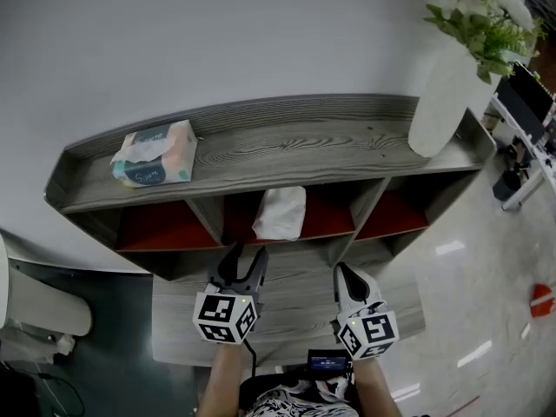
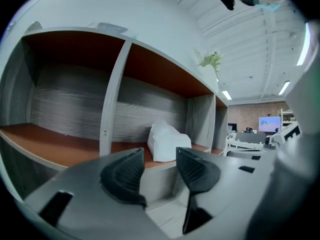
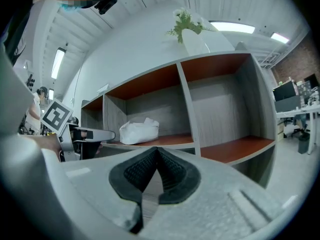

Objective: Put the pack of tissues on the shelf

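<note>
A white soft pack of tissues (image 1: 280,213) lies in the middle compartment of the grey shelf (image 1: 304,159), on its red-brown floor. My left gripper (image 1: 244,255) hangs just in front of that compartment, open, with nothing between its fingers; the pack (image 2: 167,141) shows beyond the gap, apart from the pads. My right gripper (image 1: 347,273) is to the right at the same height, shut and empty. In the right gripper view the pack (image 3: 139,131) rests on the shelf floor, with the left gripper (image 3: 90,134) just in front of it.
A teal and peach tissue box (image 1: 156,155) sits on the shelf's top board at the left. A white vase with green plants (image 1: 447,94) stands at the top board's right end. Left and right compartments hold nothing. A grey lower ledge (image 1: 287,307) lies below the grippers.
</note>
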`<state>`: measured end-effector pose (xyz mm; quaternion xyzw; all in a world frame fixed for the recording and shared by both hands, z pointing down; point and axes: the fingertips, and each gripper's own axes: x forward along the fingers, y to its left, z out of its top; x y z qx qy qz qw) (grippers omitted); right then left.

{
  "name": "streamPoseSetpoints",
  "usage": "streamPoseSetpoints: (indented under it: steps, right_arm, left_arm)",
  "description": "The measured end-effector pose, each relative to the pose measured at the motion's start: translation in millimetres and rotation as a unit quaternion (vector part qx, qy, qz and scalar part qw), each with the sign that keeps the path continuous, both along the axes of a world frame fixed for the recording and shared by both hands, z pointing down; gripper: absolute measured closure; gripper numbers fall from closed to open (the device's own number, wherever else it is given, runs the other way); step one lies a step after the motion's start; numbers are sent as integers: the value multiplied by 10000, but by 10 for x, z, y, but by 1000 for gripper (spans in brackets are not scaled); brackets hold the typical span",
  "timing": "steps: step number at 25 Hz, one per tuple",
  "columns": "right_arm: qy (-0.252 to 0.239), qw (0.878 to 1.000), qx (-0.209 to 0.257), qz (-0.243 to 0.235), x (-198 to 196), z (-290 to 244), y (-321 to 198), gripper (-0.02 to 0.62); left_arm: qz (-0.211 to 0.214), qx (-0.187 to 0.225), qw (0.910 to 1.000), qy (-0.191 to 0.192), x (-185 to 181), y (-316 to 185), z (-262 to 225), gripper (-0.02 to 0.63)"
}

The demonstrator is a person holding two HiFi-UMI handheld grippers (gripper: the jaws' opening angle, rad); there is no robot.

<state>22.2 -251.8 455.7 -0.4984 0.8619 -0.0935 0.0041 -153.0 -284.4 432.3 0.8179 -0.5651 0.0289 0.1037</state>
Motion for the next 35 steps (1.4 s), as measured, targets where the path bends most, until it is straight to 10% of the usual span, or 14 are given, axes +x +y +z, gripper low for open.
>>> streamPoseSetpoints:
  steps: [35]
  right_arm:
    - [416, 9988, 233, -149, -129, -61, 711, 591]
  left_arm:
    - [114, 201, 9978, 620, -65, 1076, 79, 598]
